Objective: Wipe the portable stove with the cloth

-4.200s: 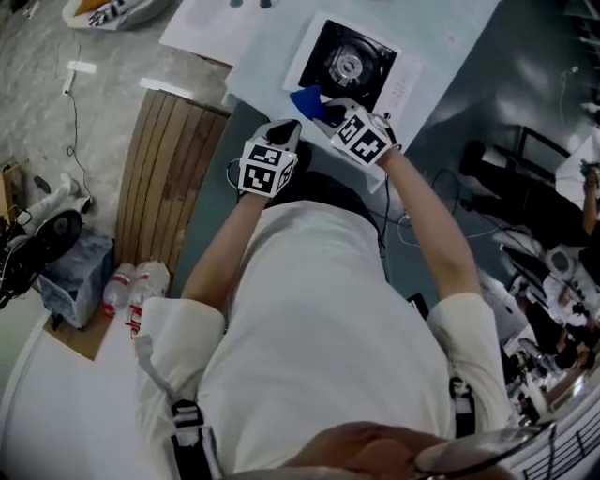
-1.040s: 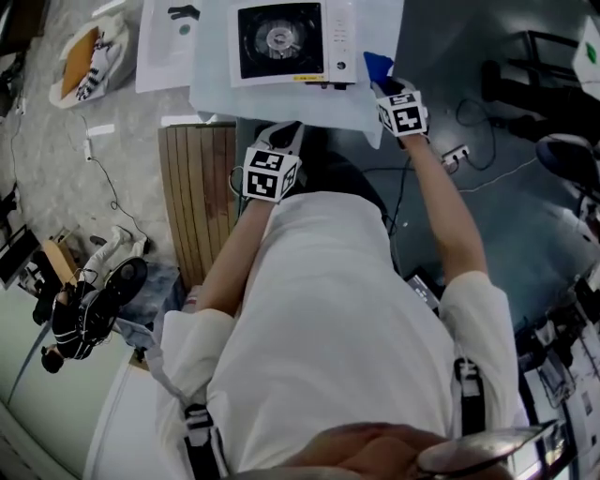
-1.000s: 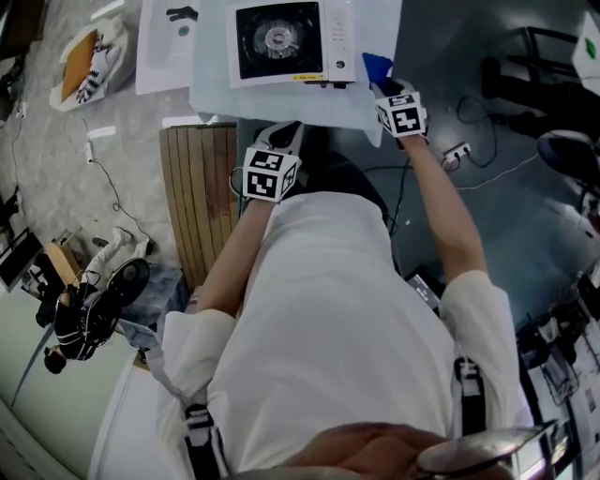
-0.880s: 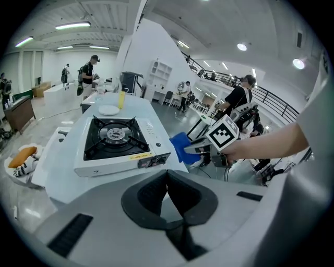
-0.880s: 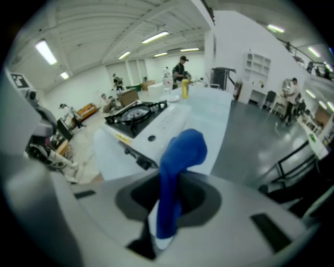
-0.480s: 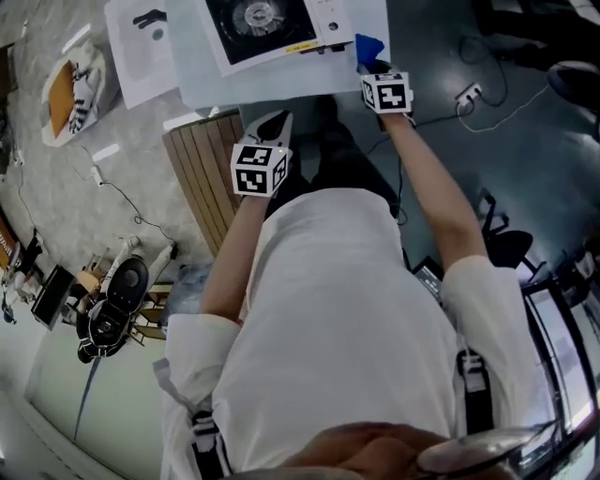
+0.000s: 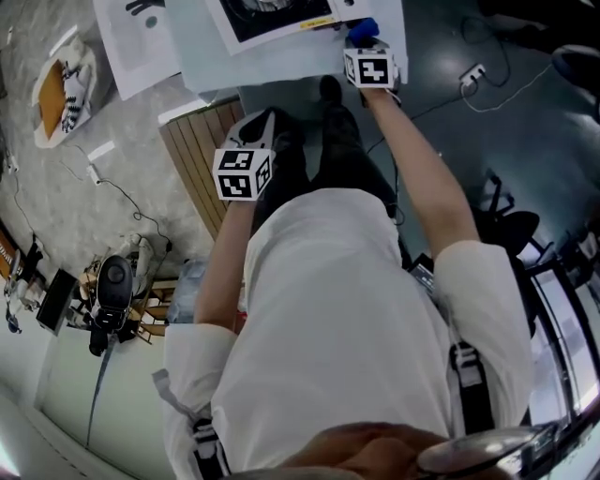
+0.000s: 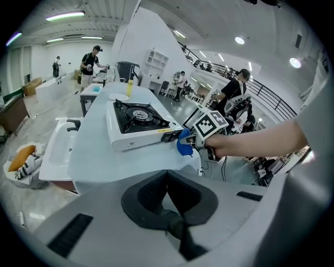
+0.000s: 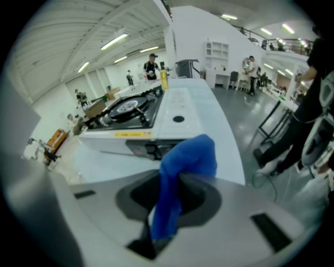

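Clamping cloth (image 9: 190, 154) lengthwise — right gripper (image 9: 172, 190).

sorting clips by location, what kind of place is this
Most likely a big open lab or workshop hall, not a kitchen: the portable stove sits on a white table, under ceiling strip lights, with a balcony railing and other people at benches behind.

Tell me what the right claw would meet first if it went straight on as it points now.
Probably the front face of the portable stove, with the blue cloth in the right claw touching first; depth is unclear.
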Action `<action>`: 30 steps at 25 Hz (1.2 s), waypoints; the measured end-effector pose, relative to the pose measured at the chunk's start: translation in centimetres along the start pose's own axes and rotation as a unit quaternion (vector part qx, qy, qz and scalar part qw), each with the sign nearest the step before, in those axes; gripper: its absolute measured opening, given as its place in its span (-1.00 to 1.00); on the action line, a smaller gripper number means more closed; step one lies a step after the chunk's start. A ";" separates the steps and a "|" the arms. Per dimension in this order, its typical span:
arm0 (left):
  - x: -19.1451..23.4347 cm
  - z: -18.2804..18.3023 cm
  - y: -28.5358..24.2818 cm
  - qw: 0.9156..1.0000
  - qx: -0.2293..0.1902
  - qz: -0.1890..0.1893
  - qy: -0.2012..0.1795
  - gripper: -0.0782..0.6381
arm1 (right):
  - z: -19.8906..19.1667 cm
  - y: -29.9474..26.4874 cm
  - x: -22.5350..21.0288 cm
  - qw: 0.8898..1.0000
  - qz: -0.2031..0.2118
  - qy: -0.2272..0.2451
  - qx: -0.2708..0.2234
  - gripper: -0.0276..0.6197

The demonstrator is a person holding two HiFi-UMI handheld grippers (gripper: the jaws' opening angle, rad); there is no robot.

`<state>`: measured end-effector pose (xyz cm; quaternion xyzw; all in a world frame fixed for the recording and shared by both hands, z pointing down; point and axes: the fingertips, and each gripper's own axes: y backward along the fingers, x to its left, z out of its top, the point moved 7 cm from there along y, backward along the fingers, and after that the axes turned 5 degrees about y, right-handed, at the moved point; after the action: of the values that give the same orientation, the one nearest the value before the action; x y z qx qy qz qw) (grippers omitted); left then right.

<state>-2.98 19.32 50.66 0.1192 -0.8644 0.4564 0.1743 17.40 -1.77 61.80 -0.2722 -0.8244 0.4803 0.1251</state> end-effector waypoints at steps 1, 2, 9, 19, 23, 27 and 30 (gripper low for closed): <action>0.3 -0.3 0.3 1.000 0.001 0.000 0.002 -0.69 | 0.1 0.0 0.6 1.000 0.003 0.004 -0.002 -0.64; 0.5 -0.6 0.5 1.000 0.001 0.000 0.003 -0.69 | 0.1 0.0 1.3 1.000 0.007 0.008 -0.004 -0.64; 0.9 -1.1 1.6 1.000 -0.004 -0.008 0.001 -0.69 | 0.8 0.2 5.6 0.999 0.031 0.020 -0.013 -0.64; 2.9 -1.3 3.4 1.000 -0.021 0.000 0.004 -0.69 | 2.8 -1.0 11.9 0.997 0.064 0.025 -0.025 -0.64; 4.0 -2.0 4.4 1.000 -0.023 0.006 0.013 -0.69 | 3.6 -1.7 13.7 0.997 0.066 0.031 -0.026 -0.64; 5.1 -3.1 5.4 0.999 -0.024 0.011 0.021 -0.69 | 3.6 -2.2 16.0 0.996 0.080 0.035 -0.020 -0.64; 5.8 -3.6 6.1 0.999 -0.025 0.014 0.026 -0.69 | 3.8 -2.4 17.6 0.995 0.085 0.041 -0.019 -0.63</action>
<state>-9.79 25.37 50.39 0.0905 -0.8725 0.4397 0.1928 0.39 4.58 61.01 -0.3632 -0.8013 0.4621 0.1120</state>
